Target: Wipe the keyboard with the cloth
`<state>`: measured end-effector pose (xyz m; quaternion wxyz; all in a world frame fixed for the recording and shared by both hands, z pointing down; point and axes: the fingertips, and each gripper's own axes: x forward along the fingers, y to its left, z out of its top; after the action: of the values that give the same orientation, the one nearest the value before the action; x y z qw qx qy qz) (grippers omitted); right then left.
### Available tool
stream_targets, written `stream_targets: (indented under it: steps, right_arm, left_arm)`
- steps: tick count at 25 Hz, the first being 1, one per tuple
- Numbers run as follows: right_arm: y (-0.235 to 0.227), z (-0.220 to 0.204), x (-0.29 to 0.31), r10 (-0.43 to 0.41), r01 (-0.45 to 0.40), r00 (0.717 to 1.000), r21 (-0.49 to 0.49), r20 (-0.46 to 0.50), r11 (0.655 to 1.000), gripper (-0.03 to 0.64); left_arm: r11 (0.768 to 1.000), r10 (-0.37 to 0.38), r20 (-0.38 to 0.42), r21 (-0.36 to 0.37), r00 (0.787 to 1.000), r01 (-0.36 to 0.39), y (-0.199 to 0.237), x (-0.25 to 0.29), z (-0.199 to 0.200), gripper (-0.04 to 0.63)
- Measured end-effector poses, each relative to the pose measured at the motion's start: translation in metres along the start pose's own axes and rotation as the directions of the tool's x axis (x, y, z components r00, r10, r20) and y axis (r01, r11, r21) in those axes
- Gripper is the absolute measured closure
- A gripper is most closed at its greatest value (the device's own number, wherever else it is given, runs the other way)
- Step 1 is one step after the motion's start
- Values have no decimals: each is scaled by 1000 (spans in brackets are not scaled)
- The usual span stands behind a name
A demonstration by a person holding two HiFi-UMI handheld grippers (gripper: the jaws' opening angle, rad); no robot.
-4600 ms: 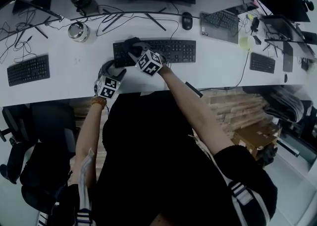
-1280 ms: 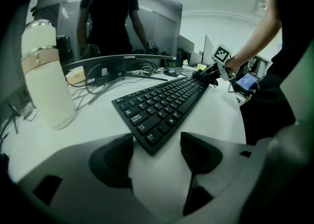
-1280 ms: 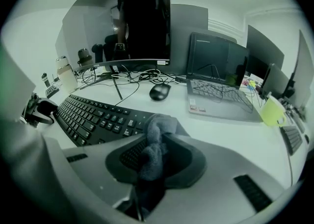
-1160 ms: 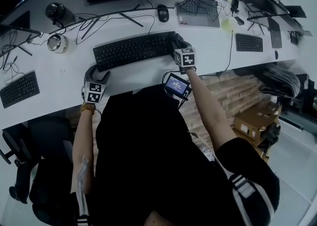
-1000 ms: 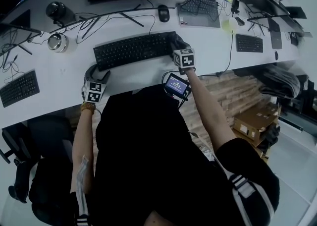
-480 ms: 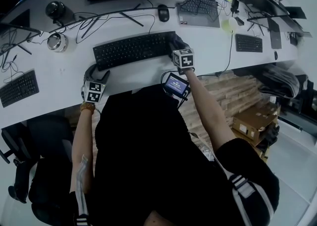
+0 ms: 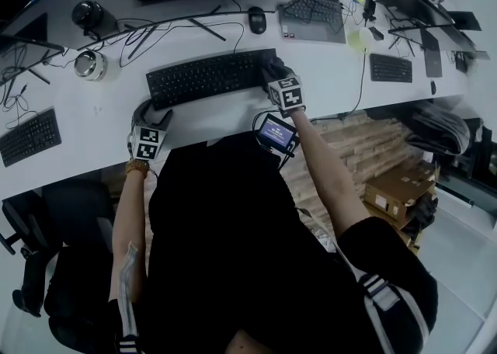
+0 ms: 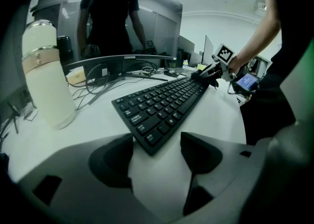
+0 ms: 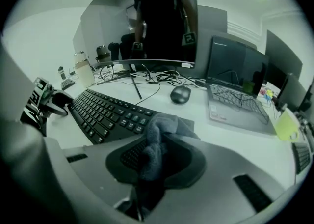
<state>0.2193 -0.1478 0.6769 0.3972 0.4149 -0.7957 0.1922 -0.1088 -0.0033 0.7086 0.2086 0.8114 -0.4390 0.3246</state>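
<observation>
Pinching cloth (image 9: 156, 142), right gripper (image 7: 273, 73) at keyboard (image 7: 206, 77) end

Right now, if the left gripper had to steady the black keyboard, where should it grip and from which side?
Probably the near left corner of the black keyboard, from the person's side, low along the desk. It lies flat and thin, that corner sits just ahead of the open left gripper, and the right gripper, shut on the cloth, occupies the far end.

Head view overhead; gripper views low; keyboard (image 7: 206, 77) shared.
</observation>
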Motion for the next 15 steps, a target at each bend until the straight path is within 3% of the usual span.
stream_targets:
  steps: [8,15]
  right_arm:
    - [6,0,1,9,-9,1000,-20,9,1000,548]
    - [48,9,6,120,-120,993,-177,-9,977,549]
  left_arm:
    - [1000,-1,0,-1,1000,1,0,0,0,293]
    - [1000,-3,0,-5,1000,3,-1,0,0,293]
